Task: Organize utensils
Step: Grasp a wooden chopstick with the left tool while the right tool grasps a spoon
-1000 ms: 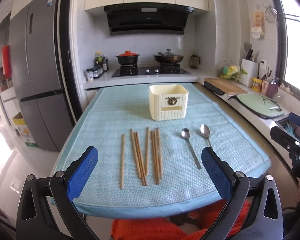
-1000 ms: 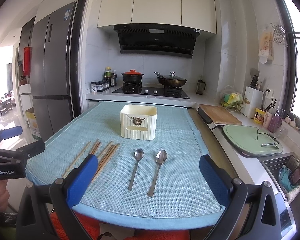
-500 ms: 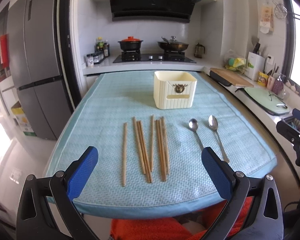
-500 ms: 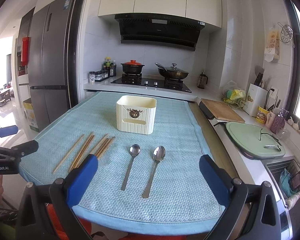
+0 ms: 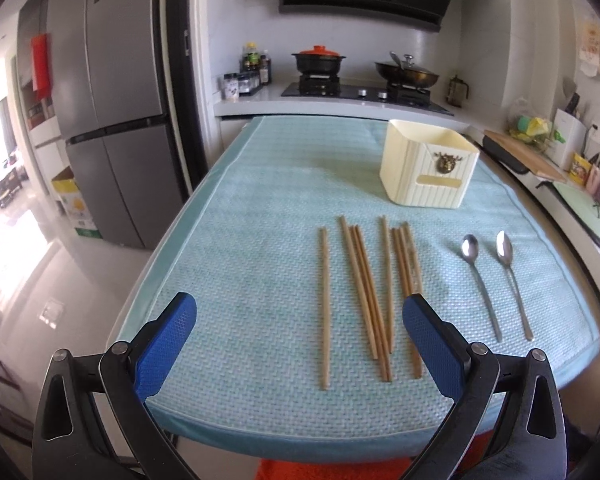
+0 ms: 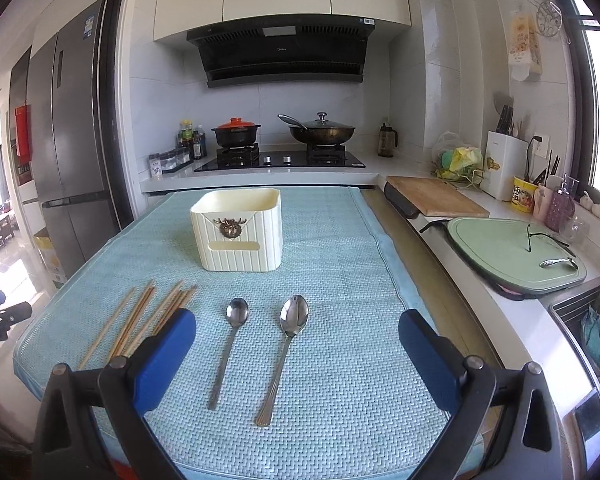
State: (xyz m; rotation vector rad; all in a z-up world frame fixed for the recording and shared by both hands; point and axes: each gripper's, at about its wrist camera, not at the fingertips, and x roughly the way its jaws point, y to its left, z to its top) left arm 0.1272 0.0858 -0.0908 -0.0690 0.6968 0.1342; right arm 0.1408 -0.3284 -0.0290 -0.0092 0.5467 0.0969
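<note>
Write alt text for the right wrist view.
The open right gripper hovers above two metal spoons lying side by side on a teal mat. Wooden chopsticks lie to their left, a cream utensil holder stands behind.

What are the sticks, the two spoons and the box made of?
The chopsticks look like wood or bamboo: matte and tan. The two spoons look like polished metal, probably steel: grey with bright reflections in the bowls. The cream box looks like moulded plastic: smooth and ribbed, with a small brassy emblem on its front.
</note>
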